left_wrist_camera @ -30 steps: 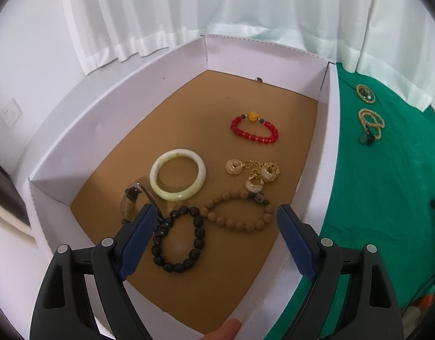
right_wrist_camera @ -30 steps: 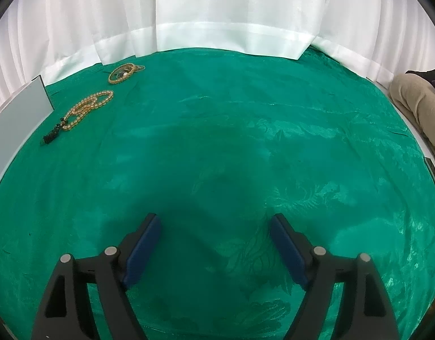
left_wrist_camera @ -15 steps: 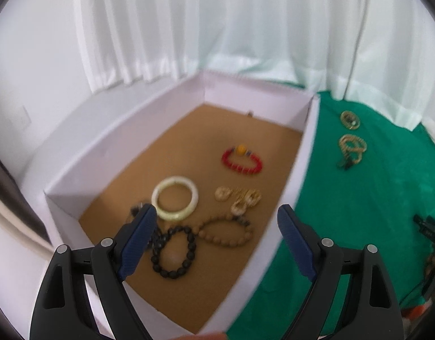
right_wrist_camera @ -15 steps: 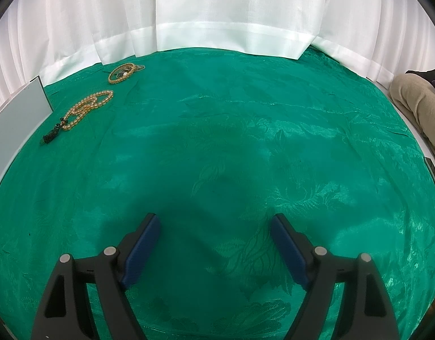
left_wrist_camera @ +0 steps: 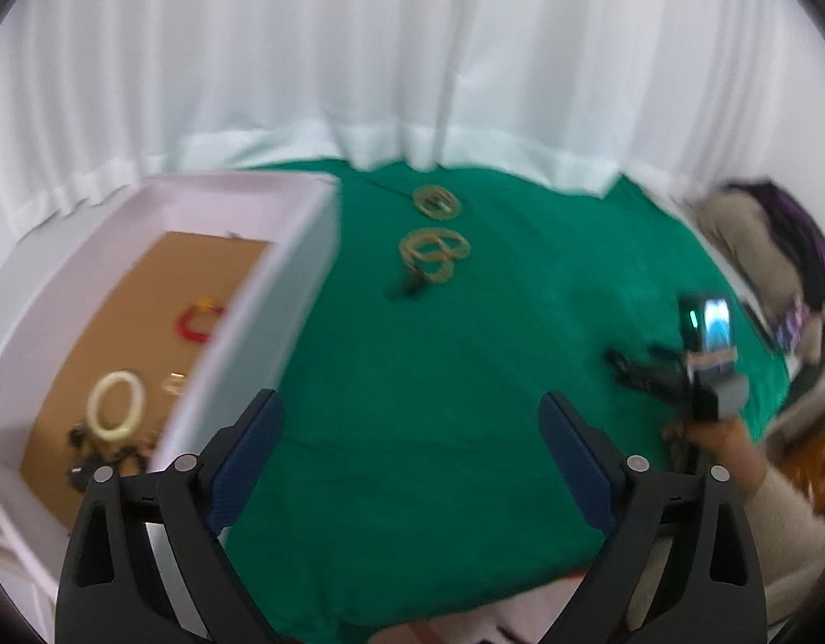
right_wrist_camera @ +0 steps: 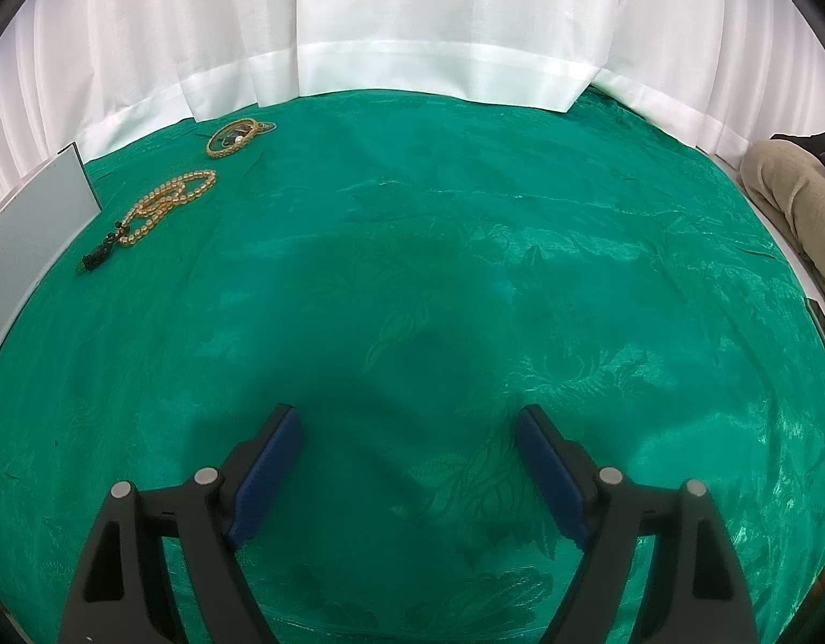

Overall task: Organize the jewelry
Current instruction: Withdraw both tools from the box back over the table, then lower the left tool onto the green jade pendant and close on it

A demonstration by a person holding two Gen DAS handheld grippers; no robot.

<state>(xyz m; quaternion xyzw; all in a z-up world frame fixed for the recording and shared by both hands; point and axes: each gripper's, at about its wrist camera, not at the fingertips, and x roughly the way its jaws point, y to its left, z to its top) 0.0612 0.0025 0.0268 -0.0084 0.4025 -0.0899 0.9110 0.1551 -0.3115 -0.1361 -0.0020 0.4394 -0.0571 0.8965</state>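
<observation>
Amber bead necklace (right_wrist_camera: 162, 205) lies looped on green cloth (right_wrist_camera: 466, 268); both claws released, left claw (left_wrist_camera: 409, 429) widening.

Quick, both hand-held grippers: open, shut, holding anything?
Left hand-held gripper: jaws opening, nothing between them.
Right hand-held gripper: open, empty.

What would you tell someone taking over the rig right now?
Left tongs: opening wider, nothing between them, over the green cloth beside the box.
Right tongs: open, empty, above bare cloth.
Done: red bracelet, pale bangle and dark bead bracelets lie in the box.
Left: the long bead necklace and the small gold coil lie on the cloth near the curtain; both belong in the box.
</observation>
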